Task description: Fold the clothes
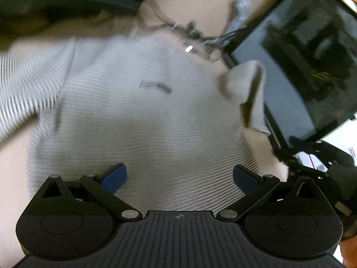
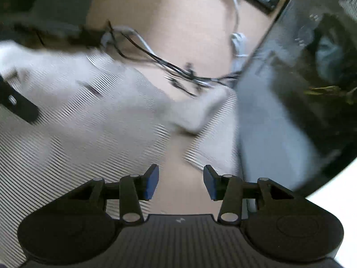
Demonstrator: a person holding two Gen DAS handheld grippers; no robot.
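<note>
Beige desk [image 2: 189,22] carried a striped shirt [image 1: 133,122] ahead of both spread, empty claws, left claw [image 1: 179,175] and right claw [image 2: 180,182]; best to pinch its raised sleeve [image 2: 200,109] cleanly, avoiding cables [image 2: 174,69] beyond.

We saw bare desk [image 2: 185,29] open between the striped shirt [image 2: 67,134] and the dark monitor [image 2: 301,89]. A tangle of black cables [image 2: 178,71] crossed that gap, and the monitor walled off the right side.

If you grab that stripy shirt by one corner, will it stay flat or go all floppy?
Probably floppy: the striped shirt already lies in soft bumps, and one sleeve is curled over. It likely drags along the tan table rather than sliding stiffly. It looks thin, so probably light.
</note>
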